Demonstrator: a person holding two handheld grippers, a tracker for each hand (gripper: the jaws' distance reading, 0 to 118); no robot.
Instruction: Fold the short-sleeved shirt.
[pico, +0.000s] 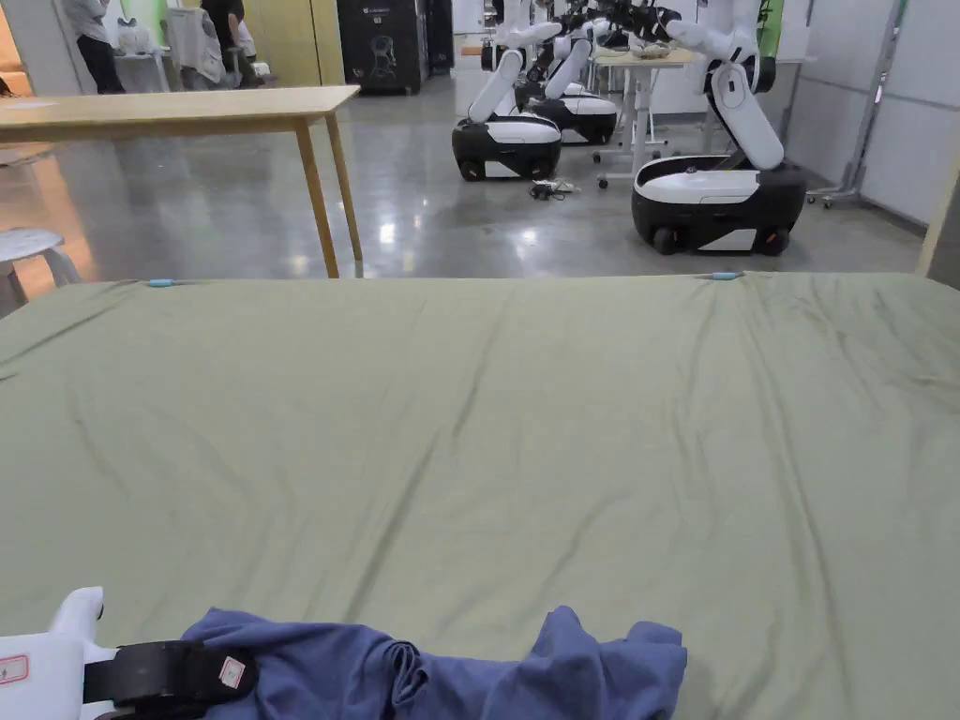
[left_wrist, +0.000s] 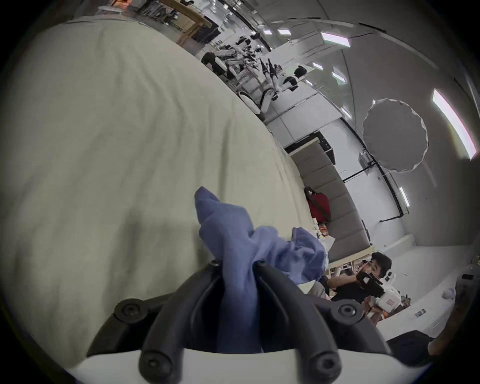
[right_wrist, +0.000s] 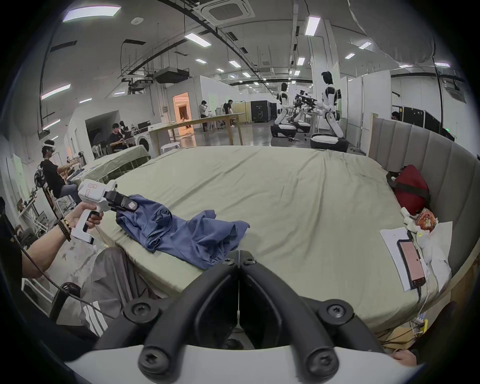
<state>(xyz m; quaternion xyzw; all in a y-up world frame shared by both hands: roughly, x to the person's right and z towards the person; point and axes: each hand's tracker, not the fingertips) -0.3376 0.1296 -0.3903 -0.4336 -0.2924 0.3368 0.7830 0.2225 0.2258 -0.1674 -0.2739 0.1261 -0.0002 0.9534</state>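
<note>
A crumpled blue short-sleeved shirt (pico: 450, 670) lies bunched at the near edge of the green-sheeted bed (pico: 525, 422). My left gripper (pico: 234, 670) is at the shirt's left end, its black jaws closed on a fold. In the left gripper view the blue shirt (left_wrist: 233, 249) runs up between the pressed jaws of the left gripper (left_wrist: 237, 263). In the right gripper view the shirt (right_wrist: 181, 233) sprawls across the bed's near corner, with the left gripper (right_wrist: 130, 207) held by a hand. The right gripper (right_wrist: 240, 253) hangs just off the shirt's right end, jaws together and holding nothing.
A padded headboard (right_wrist: 428, 161) lines the bed's right side, with a red bag (right_wrist: 410, 189), a phone (right_wrist: 411, 259) on paper and small items beside it. Beyond the bed stand a wooden table (pico: 187, 108), a stool (pico: 28, 248) and white robots (pico: 722, 187).
</note>
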